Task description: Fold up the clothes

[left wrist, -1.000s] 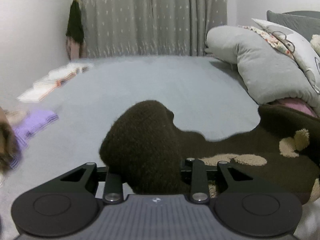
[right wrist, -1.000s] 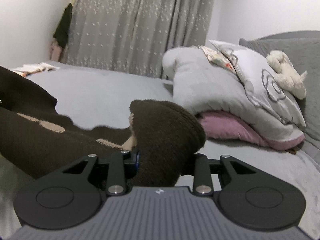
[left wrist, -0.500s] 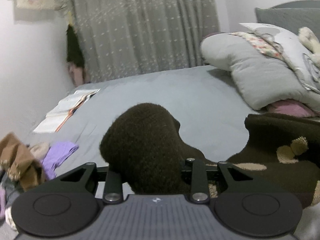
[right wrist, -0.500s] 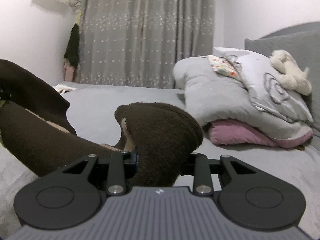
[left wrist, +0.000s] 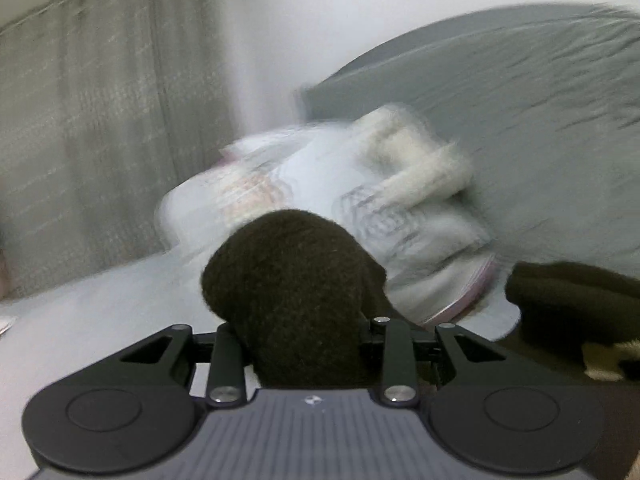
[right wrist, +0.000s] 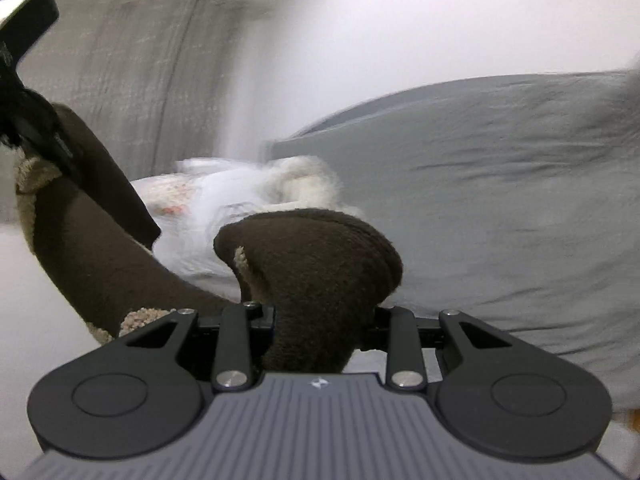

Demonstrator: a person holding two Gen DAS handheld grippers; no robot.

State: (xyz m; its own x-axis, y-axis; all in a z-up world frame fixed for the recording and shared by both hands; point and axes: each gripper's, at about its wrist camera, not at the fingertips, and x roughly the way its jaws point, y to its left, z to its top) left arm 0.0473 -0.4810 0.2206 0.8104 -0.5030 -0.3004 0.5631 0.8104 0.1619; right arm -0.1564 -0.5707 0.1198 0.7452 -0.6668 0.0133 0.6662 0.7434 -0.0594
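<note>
A fuzzy dark brown garment with beige patches is held by both grippers and hangs between them above the bed. My left gripper (left wrist: 298, 344) is shut on a bunched brown edge of the garment (left wrist: 292, 280); its fingertips are hidden in the fabric. My right gripper (right wrist: 316, 334) is shut on another bunched edge of the garment (right wrist: 320, 264). In the right wrist view the garment stretches up to the left (right wrist: 92, 248), where the left gripper's black body (right wrist: 28, 40) shows at the top left.
Grey and white pillows with a white plush toy (left wrist: 416, 160) lie ahead, blurred. A grey padded headboard (right wrist: 500, 160) rises behind them. A grey curtain (left wrist: 80, 128) covers the wall on the left. The grey bed sheet (left wrist: 80, 312) lies below.
Both grippers have lifted and swung toward the headboard with the garment in them. The bed surface has dropped out of view and the pillows now fill the middle, with motion blur.
</note>
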